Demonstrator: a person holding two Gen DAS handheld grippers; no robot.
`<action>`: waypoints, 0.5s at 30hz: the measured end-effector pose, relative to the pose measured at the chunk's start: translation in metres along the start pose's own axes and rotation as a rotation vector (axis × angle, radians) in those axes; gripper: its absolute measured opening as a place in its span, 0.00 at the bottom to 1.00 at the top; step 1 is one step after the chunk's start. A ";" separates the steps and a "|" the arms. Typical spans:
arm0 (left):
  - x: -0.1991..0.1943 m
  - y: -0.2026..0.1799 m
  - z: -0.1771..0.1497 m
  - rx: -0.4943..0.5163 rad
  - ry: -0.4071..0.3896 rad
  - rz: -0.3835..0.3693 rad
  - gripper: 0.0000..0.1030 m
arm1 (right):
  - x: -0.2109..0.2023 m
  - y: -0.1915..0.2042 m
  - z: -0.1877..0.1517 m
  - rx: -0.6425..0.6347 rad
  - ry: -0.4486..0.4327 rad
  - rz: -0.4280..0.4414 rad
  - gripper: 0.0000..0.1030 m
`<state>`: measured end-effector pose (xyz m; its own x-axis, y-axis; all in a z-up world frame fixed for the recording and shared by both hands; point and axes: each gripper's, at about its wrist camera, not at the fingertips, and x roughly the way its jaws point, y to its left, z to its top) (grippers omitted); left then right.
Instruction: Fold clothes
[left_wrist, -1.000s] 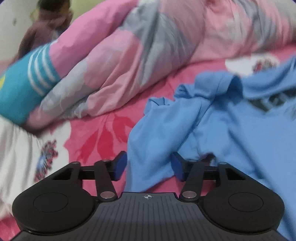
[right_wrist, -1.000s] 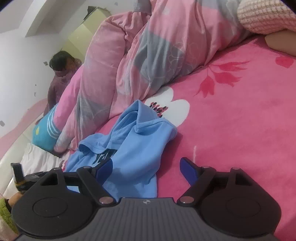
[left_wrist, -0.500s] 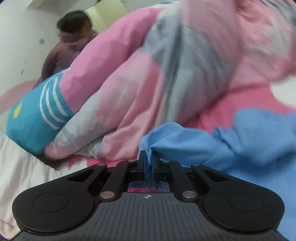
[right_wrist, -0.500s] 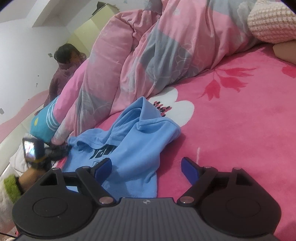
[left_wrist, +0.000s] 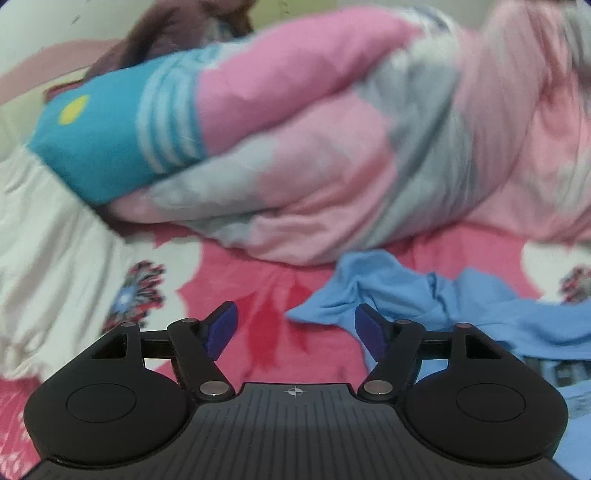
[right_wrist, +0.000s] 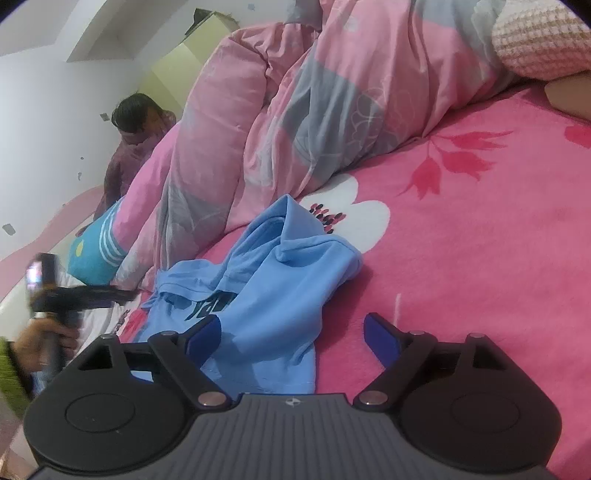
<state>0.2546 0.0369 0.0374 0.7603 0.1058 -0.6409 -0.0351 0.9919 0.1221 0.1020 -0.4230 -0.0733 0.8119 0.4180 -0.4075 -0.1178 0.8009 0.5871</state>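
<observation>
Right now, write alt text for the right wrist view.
A crumpled blue shirt lies on a pink floral bedspread, just ahead of the open, empty right claw. A bunched pink and grey duvet lies behind.

A bedroom in a home: nearly everything in view is a bed spread with a plush pink blanket (right_wrist: 480, 258) printed with red and white flowers. A bulky pink-and-grey duvet (right_wrist: 295, 110) lies heaped along its far side, next to a teal striped pillow (left_wrist: 110, 140) and a knitted cushion (right_wrist: 539, 40). Behind them stand scuffed white walls (right_wrist: 48, 122), a pale green cupboard (right_wrist: 173, 70), and a second person (right_wrist: 129, 147) (seated at the bed's far edge)
</observation>
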 end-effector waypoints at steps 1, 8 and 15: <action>-0.017 0.009 0.002 -0.009 -0.011 -0.011 0.69 | 0.000 -0.001 0.000 0.004 -0.002 0.004 0.85; -0.132 0.020 -0.040 0.010 -0.038 -0.228 0.80 | -0.004 0.000 -0.001 0.022 -0.005 0.015 0.85; -0.141 -0.032 -0.160 -0.039 -0.004 -0.520 0.79 | -0.007 0.014 -0.001 0.050 0.064 0.080 0.65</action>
<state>0.0443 0.0012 0.0024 0.6859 -0.4018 -0.6067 0.3237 0.9152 -0.2402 0.0938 -0.4138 -0.0631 0.7627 0.5075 -0.4008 -0.1510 0.7424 0.6528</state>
